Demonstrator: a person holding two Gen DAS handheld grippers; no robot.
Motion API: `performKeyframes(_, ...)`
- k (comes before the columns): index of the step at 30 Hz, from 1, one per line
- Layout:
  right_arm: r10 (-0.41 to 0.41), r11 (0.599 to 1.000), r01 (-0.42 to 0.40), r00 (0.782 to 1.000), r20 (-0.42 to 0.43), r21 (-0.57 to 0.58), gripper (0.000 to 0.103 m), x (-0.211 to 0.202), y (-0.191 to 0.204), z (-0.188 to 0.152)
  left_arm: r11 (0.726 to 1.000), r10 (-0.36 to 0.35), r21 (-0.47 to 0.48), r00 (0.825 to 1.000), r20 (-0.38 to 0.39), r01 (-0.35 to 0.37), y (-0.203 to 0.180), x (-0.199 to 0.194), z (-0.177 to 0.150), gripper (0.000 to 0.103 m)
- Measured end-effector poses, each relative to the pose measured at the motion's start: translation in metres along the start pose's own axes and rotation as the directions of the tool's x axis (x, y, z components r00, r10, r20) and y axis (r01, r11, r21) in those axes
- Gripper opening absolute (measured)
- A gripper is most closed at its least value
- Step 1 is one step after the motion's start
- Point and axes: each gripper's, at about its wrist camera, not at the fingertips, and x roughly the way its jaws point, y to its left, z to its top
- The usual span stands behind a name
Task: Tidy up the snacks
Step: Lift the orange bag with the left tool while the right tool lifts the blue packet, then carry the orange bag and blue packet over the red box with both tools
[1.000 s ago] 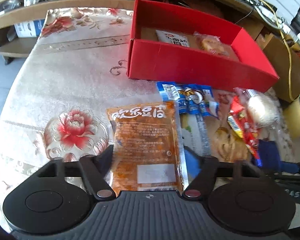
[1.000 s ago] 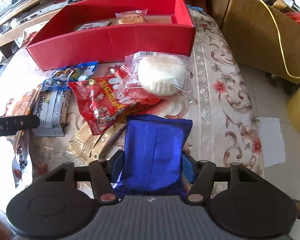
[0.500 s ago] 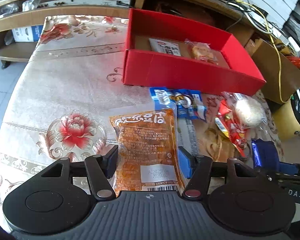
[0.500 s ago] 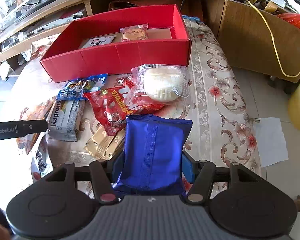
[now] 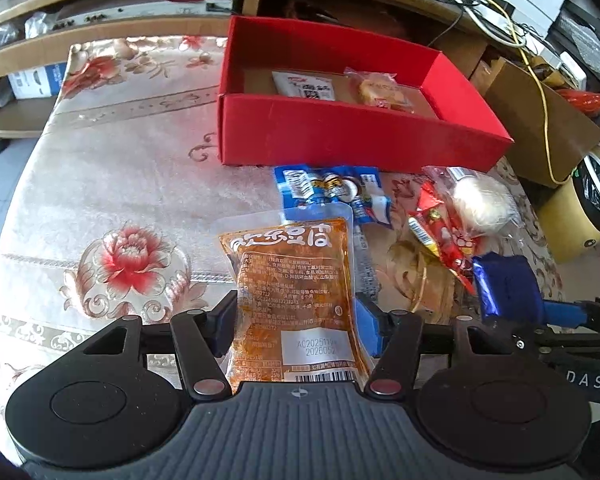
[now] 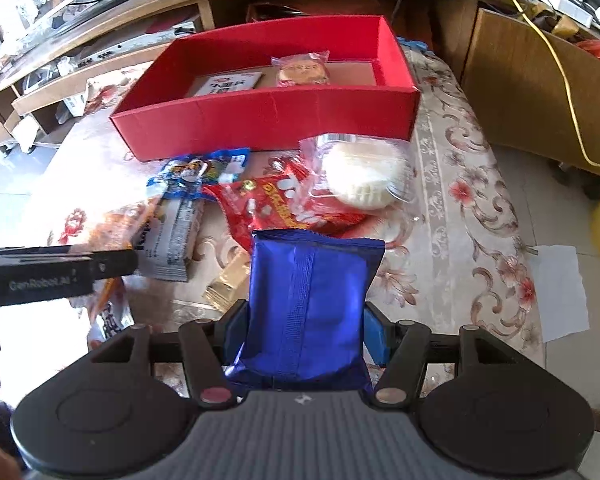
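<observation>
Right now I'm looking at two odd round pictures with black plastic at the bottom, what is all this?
Nobody's arm is robotic here: a person holds a two-finger tool in each hand, and a wide-angle camera on each looks along its fingers. The black plastic is the tool's body. The left tool grips an orange snack packet; the right tool grips a blue packet. Ahead, on a flowered cloth, stands a red box already holding two snacks. More lie loose before it: a white bun in clear wrap, a red packet and a blue-and-white one.

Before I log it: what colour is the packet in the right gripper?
Deep blue packet, clearest in the right wrist view.
</observation>
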Motion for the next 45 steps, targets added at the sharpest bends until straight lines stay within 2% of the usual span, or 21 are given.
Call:
performKeyframes(15, 0.03, 1.0, -0.03, 0.995, 0.1, -0.001, 0.066, -0.017, 0.008, 0.029, 0.998, 0.006, 0.055, 0.994, 0.113, -0.012, -0.022, -0.017, 0.018, 0.066)
performKeyframes(20, 0.032, 0.999, -0.031, 0.991, 0.127, -0.01, 0.066, -0.019, 0.011, 0.042, 0.996, 0.031, 0.081, 0.984, 0.177, -0.046, -0.027, -0.024, 0.026, 0.066)
performKeyframes(29, 0.032, 0.999, -0.025, 0.985, 0.172, -0.039, 0.066, -0.022, 0.018, 0.063, 0.993, 0.059, 0.086, 0.968, 0.244, -0.082, -0.032, -0.029, 0.045, 0.065)
performKeyframes(45, 0.002, 0.999, 0.007, 0.971, 0.24, -0.039, 0.066, -0.018, 0.015, 0.104, 0.988, 0.106, 0.075, 0.944, 0.312, -0.136, -0.04, -0.021, 0.082, 0.063)
